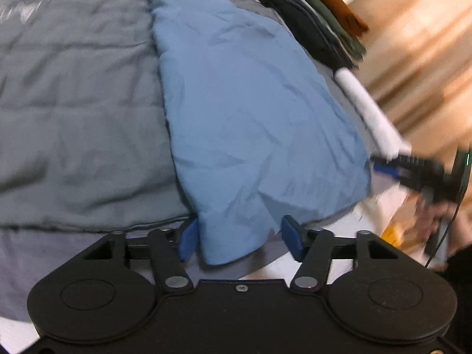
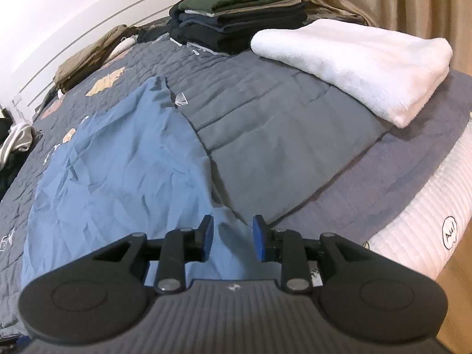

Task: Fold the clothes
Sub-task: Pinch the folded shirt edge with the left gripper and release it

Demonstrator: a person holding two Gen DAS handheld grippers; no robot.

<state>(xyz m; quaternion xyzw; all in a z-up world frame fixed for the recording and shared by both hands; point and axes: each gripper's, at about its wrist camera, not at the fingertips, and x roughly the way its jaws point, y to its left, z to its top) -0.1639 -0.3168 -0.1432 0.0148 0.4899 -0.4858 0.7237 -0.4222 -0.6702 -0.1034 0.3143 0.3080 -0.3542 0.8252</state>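
Nearest the lens, the left gripper [image 1: 240, 240] stood with its blue-padded jaws wide apart, a corner of the blue cloth [image 1: 250, 112] drooping between them over the bed's near edge; whether either pad touched the fabric could not be told. That cloth was thin, matte and heavily creased, lying long and flat on the quilt [image 1: 73, 94], which was grey, soft and stitched in broad ribs. Below the quilt's hem a smoother grey sheet [image 1: 35, 259] covered the mattress.

In the left view the right gripper [image 1: 380, 168] showed as a blurred black shape with a blue pad at the cloth's other near corner, by the bed's right edge.

From the right wrist, the right gripper [image 2: 233, 236] also stood with jaws apart, the cloth's [image 2: 118, 171] near edge running between the pads and under them; nothing was clamped. A thick, fluffy white towel [image 2: 354, 67], folded into a rounded slab, lay at the bed's right edge. Behind it, at the far right corner, rose a neat stack [image 2: 242, 20] of folded clothes, dark below, green and rust-brown on top. A crumpled olive garment [image 2: 88, 59] lay along the far edge. The mattress side [image 2: 427, 236] was white and ribbed.
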